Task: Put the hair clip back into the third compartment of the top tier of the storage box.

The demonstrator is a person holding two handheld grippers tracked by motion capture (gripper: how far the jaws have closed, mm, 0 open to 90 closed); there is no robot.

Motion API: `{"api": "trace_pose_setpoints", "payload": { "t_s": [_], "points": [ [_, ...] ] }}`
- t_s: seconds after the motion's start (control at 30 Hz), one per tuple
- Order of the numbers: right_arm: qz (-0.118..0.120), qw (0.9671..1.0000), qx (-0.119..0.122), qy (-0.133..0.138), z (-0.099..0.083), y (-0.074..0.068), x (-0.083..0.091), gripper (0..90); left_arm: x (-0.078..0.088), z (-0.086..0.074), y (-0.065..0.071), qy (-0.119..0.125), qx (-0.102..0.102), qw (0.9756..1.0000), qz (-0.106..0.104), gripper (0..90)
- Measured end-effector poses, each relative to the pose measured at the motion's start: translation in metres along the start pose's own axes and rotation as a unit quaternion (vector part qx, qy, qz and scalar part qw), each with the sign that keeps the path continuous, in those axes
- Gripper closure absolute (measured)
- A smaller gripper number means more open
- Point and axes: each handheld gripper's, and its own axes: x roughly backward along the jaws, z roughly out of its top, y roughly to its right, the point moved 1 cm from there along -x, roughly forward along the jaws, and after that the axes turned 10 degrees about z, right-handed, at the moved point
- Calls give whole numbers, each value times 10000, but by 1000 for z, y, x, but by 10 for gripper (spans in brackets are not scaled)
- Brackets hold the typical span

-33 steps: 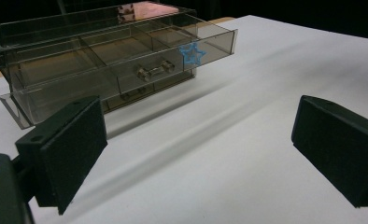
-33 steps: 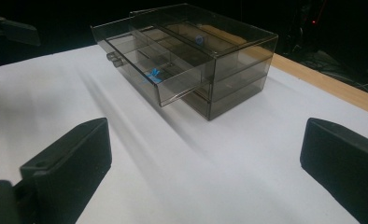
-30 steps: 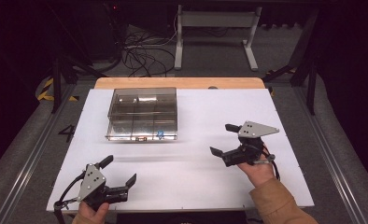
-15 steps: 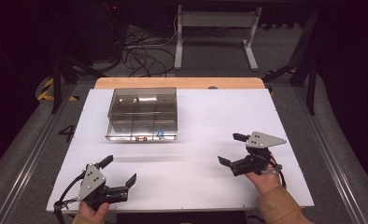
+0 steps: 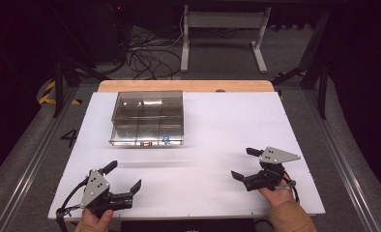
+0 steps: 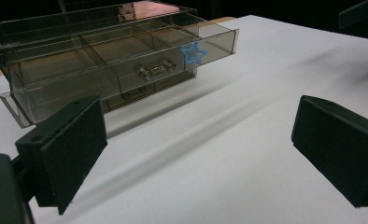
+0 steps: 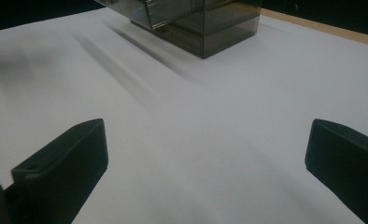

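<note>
A smoky clear plastic drawer box point(image 5: 147, 118) stands on the white table top point(image 5: 217, 130), left of centre toward the back. Its drawer front carries a blue star sticker point(image 6: 192, 52) and a small clear handle point(image 6: 155, 70); the upper drawer juts a little forward of the casing. My left gripper point(image 5: 124, 176) is open near the front left edge, pointing at the box point(image 6: 102, 60), nothing between its jaws. My right gripper point(image 5: 243, 163) is open at the front right, well clear of the box point(image 7: 191, 18), also holding nothing.
A wooden strip point(image 5: 186, 86) runs along the table's far edge. Metal rails point(image 5: 38, 150) flank the table on both sides. Cables and a desk frame point(image 5: 222, 29) lie on the dark floor beyond.
My right gripper has drawn back toward the front edge and slightly right, still open. The left gripper and the box have not moved.
</note>
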Motion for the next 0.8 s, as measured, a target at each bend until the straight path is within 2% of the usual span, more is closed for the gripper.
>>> {"api": "trace_pose_setpoints", "payload": {
  "t_s": [0.3,0.53,0.8],
  "points": [
    [108,9998,-157,73,-16,-2,5,0,0,0,0,-4,16,10000,-10,40],
    [22,9998,-177,52,-25,-2,8,0,-1,-1,0,-32,5,10000,-9,41],
    [37,9999,-135,-65,-29,-2,7,0,-1,-2,0,-14,29,10000,-6,40]
  ]
}}
